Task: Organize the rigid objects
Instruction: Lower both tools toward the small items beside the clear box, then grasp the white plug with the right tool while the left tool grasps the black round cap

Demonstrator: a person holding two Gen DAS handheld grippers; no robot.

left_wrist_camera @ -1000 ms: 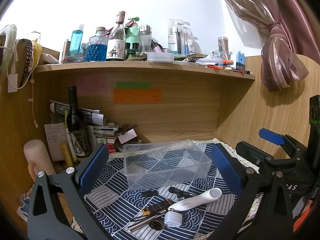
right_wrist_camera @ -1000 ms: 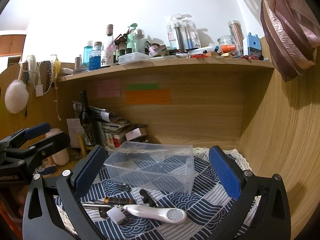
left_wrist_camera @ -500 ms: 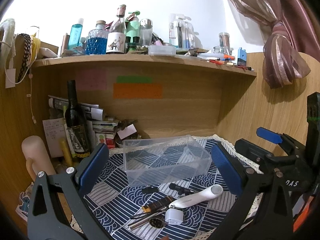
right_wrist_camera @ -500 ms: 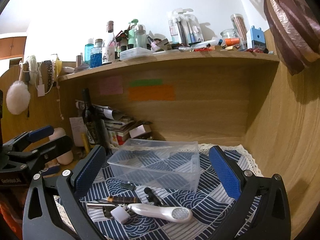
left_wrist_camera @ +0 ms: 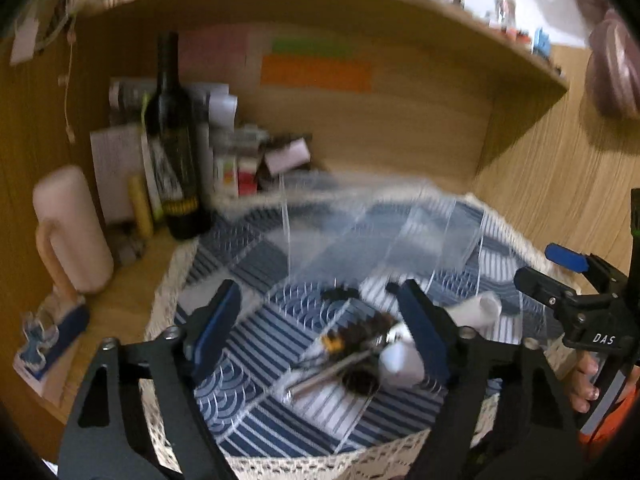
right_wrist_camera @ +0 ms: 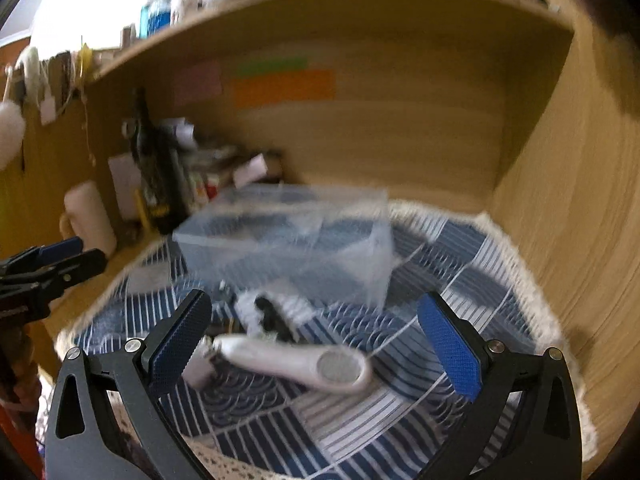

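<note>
Both views are smeared by motion blur. In the left wrist view, the left gripper (left_wrist_camera: 320,320) fills the lower middle of the frame, its blue-padded jaws spread apart and holding nothing; between them, on the blue patterned cloth (left_wrist_camera: 248,364), lies a small heap of tools (left_wrist_camera: 348,344) (too blurred to name one by one). Just behind the heap, at centre frame, stands a clear plastic box (left_wrist_camera: 380,232). A dark bottle (left_wrist_camera: 176,136) and a pale mug (left_wrist_camera: 68,232) stand at the left, off the cloth, and the right gripper (left_wrist_camera: 576,280) shows at the right edge. In the right wrist view, the right gripper (right_wrist_camera: 316,344) is likewise open and empty, low in the frame, with a white handled tool (right_wrist_camera: 300,364) lying between its jaws on the cloth (right_wrist_camera: 440,264). The box (right_wrist_camera: 288,236) sits just behind it, above centre.
</note>
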